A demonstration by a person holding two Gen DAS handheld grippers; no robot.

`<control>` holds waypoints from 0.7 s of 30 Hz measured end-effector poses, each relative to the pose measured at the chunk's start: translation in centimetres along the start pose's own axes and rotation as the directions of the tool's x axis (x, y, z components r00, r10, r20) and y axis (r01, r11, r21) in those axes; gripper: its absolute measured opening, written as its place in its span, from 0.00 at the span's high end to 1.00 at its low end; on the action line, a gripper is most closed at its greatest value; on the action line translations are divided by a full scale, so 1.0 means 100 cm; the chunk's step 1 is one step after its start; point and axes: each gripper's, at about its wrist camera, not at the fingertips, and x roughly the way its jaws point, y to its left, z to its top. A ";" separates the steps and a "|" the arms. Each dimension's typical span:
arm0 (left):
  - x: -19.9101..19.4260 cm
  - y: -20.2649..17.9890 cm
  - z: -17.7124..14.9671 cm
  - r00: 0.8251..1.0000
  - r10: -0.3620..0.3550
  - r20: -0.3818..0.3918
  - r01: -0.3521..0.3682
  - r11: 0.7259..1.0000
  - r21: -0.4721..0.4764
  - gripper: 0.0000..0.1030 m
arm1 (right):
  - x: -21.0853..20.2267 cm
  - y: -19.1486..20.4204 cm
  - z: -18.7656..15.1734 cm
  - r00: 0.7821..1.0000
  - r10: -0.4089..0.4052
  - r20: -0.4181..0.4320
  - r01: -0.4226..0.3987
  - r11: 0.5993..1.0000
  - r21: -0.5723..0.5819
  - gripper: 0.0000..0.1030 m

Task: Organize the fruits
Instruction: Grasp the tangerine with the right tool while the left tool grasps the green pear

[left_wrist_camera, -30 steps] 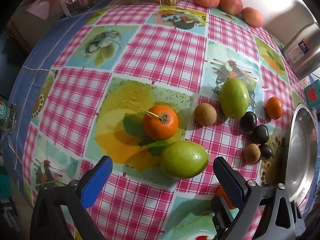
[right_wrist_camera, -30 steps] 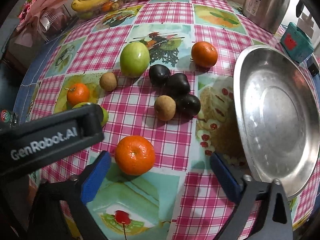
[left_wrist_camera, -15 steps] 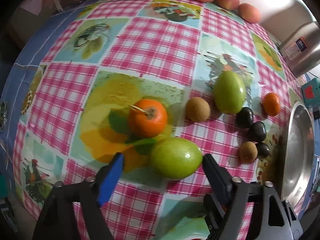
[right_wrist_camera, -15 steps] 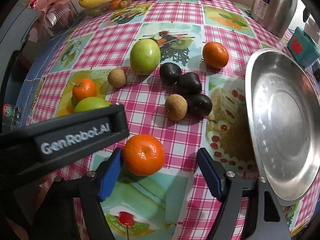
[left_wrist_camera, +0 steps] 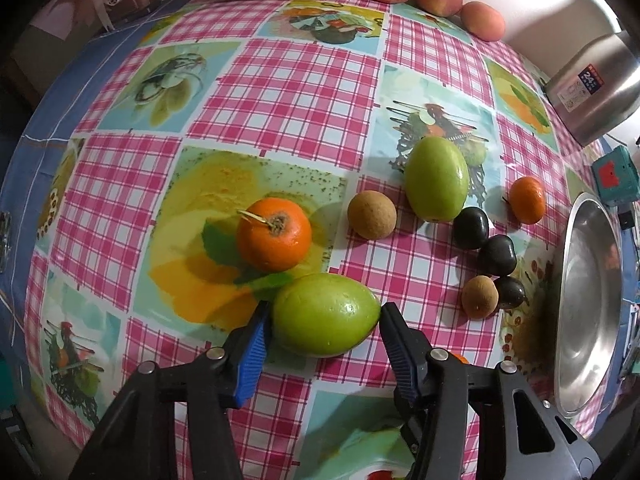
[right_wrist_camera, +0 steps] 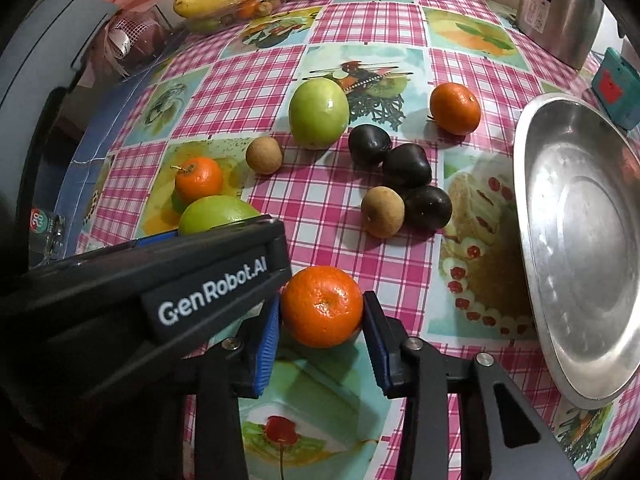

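The left gripper (left_wrist_camera: 325,330) is seen with jaws just closed in against both ends of a green mango (left_wrist_camera: 326,314) lying on the checked tablecloth (left_wrist_camera: 280,92), just beside a stemmed orange (left_wrist_camera: 274,234). The right gripper (right_wrist_camera: 321,316) has likewise been narrowed onto a tangerine (right_wrist_camera: 322,306), both pads touching. The steel plate (right_wrist_camera: 580,240) is noted at far right.

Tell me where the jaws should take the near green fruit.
Grip the near green fruit from above, across its long axis at the pointed ends, as the left gripper has it; the stemmed orange crowds its far side.
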 end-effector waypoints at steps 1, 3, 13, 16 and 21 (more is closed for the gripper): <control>-0.002 0.002 -0.001 1.000 -0.003 0.003 0.003 1.000 -0.003 0.44 | -0.002 -0.002 -0.001 1.000 0.000 0.000 0.000 1.000 0.006 0.60; -0.008 0.007 -0.003 1.000 -0.010 0.012 0.010 1.000 -0.008 0.44 | -0.006 -0.005 0.000 1.000 0.000 0.004 0.000 1.000 0.017 0.60; -0.042 0.013 0.004 0.996 -0.026 0.088 0.029 0.999 -0.031 0.44 | -0.033 -0.017 0.006 0.997 -0.036 0.069 0.031 0.997 0.075 0.60; -0.047 0.011 0.002 0.995 -0.025 0.100 0.027 0.999 -0.025 0.44 | -0.046 -0.030 0.006 0.988 -0.116 0.099 0.104 0.988 0.113 0.60; -0.051 0.002 -0.003 0.993 -0.025 0.117 0.025 1.000 0.000 0.44 | -0.060 -0.065 0.009 0.980 -0.165 0.114 0.137 0.965 0.223 0.60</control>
